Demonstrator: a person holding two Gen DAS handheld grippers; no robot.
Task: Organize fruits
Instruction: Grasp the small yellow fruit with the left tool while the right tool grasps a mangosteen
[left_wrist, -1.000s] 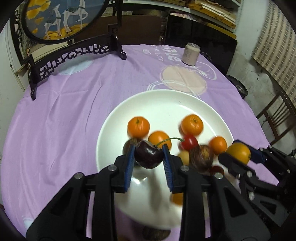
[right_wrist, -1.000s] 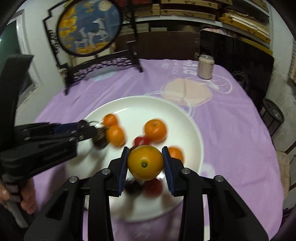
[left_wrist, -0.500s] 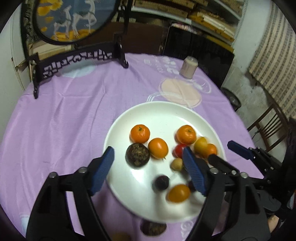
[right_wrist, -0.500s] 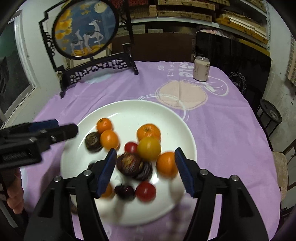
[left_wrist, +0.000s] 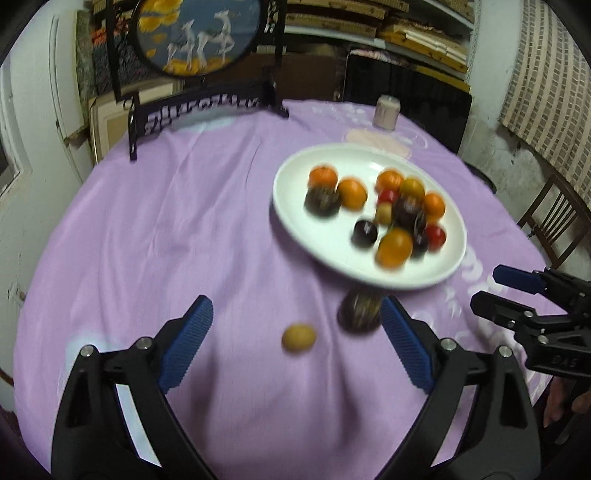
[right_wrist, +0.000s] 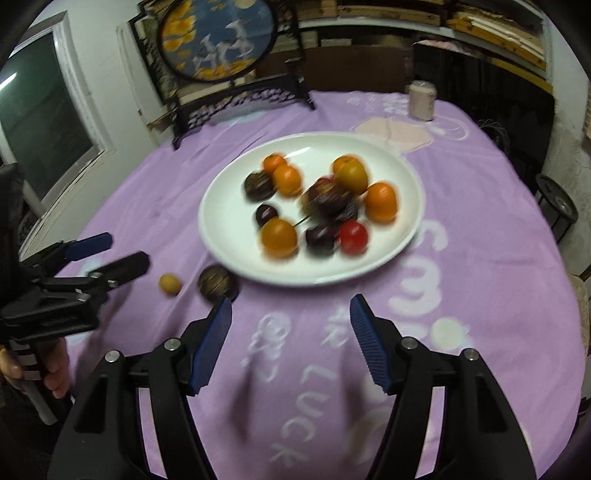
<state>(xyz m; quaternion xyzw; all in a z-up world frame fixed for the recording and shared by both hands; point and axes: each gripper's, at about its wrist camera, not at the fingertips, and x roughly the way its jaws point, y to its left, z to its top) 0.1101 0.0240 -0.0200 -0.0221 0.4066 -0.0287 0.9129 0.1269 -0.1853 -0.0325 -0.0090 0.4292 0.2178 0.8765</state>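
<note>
White "LUCK" lettering showing on purple tablecloth (right_wrist: 480, 184) near right wrist camera, running slantwise. Larger white letters lying beside white plate (right_wrist: 406, 177), blurred; not reading for certain. Embossed letters on right gripper (left_wrist: 487, 286) body showing in left wrist view, possibly "DAS", too small to confirm. Can (right_wrist: 421, 100) label blurring, unreadable.

A round table is covered by a purple tablecloth (left_wrist: 184, 229) printed with pale lettering and shapes. On it are set a white plate (right_wrist: 229, 192) of fruit, a small yellow fruit (left_wrist: 299, 336) and a dark round fruit (left_wrist: 359, 314) just beside the plate's near rim, a pale can (right_wrist: 422, 100), and a black carved stand (left_wrist: 207, 107) at the far edge.
</note>
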